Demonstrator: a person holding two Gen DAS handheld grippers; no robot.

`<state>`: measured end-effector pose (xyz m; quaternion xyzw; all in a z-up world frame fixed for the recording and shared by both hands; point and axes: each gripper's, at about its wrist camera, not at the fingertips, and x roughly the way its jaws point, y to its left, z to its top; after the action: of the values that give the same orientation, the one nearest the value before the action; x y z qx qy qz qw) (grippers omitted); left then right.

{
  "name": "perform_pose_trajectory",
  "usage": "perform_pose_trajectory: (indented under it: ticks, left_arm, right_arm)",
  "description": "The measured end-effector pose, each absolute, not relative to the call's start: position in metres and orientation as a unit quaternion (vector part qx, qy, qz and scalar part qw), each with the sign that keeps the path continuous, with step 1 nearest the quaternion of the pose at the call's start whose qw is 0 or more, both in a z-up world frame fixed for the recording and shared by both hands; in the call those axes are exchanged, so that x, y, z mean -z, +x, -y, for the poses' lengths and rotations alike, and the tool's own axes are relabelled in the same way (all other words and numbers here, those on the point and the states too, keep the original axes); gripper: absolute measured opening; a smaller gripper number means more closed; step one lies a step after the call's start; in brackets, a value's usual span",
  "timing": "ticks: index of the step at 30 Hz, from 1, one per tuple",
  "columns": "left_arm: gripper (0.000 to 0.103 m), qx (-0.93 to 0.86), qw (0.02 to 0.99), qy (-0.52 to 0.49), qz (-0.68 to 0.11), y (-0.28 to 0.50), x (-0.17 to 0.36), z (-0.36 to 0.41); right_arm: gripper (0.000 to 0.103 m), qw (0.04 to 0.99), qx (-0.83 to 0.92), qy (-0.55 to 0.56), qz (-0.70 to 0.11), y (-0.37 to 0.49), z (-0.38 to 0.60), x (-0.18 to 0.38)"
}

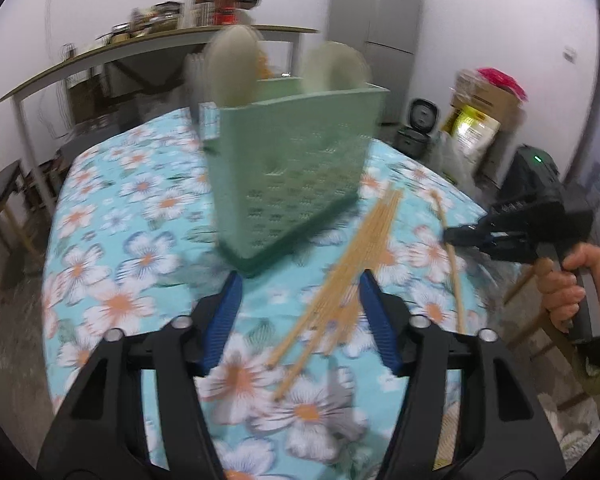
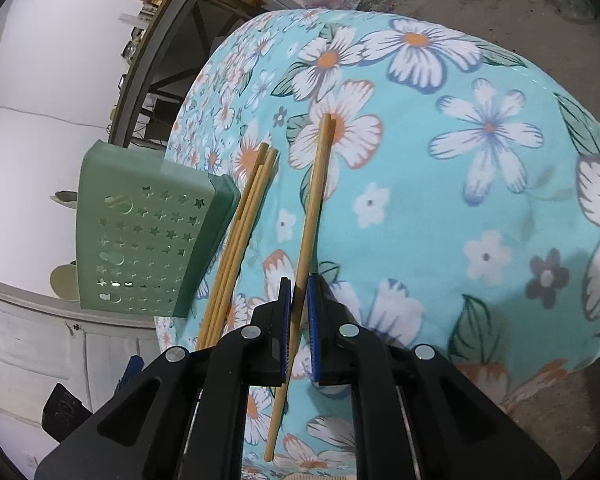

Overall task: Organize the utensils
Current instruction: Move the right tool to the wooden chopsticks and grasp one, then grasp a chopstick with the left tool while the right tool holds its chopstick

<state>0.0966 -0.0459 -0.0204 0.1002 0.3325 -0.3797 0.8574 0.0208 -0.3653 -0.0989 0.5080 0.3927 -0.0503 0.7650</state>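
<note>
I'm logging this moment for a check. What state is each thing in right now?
Left gripper: open, holding nothing.
Right gripper: shut on held chopsticks.
Loose chopsticks: lying on the floral tablecloth.
Green utensil holder: standing on the table, spoons in it.

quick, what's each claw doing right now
Left claw: open, holding nothing.
Right claw: closed on a pair of chopsticks.

Chopsticks lie on the table, right of the holder.
</note>
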Motion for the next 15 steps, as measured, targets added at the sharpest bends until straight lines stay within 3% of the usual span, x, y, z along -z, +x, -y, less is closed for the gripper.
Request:
perform_pose_trajectory:
  ticks: [8,15]
  left_arm:
    - [0.021,0.442,0.813,0.161,-0.342,0.084,0.037,0.096]
    - [0.017,0.451,0.793,0.203,-0.356,0.087,0.056,0.128]
  right_arm:
    - [0.008,0.768,0.036,0.51,-0.386,0.007,0.369,0.104]
    - [0.009,0.767,0.023,0.518,-0.379,0.0,0.372,0.11]
